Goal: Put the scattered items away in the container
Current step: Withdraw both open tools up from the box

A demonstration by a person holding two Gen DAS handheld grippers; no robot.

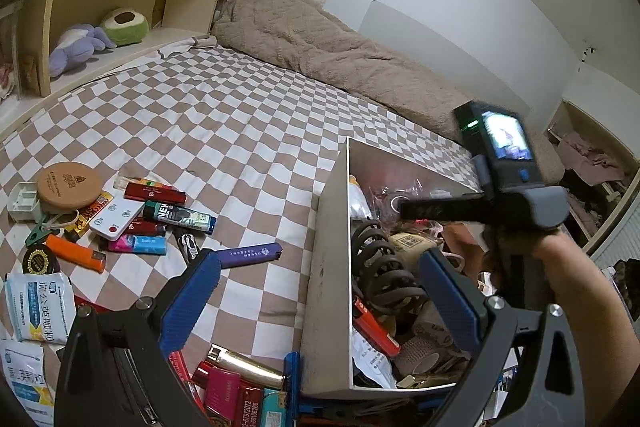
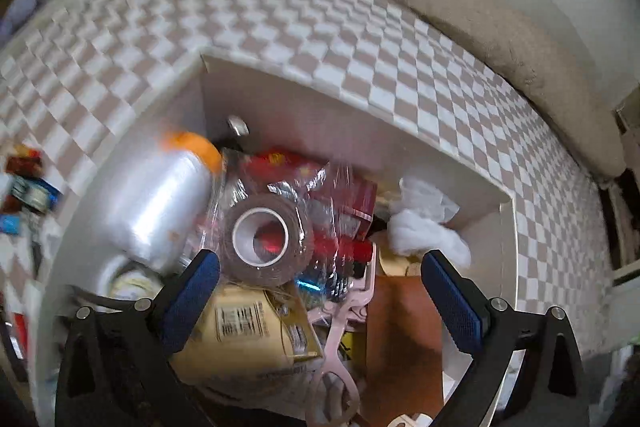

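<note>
White card box (image 1: 326,267) on the checked bedspread (image 1: 224,131), stiff-walled, thin-rimmed, already heaped high; likely to slide or tip if knocked at the rim. Inside the box: clear plastic roll (image 2: 156,203), brown tape roll (image 2: 266,241), red packets under crinkly film, white wad (image 2: 424,231) by the far wall; little free room left except toward that wall. Left of the box, well apart: scattered pile of small hard things, judged light and slick. Purple stick (image 1: 250,253) nearest the box, best pinched across its middle; white remote (image 1: 116,221), then orange lighter (image 1: 76,253), each across the short sides. Open bedspread between pile and box, clear path. Left gripper (image 1: 320,297) released, wide, astride the box's left wall, nothing held. Right gripper (image 2: 320,301) over the box, spread wide, empty.
</note>
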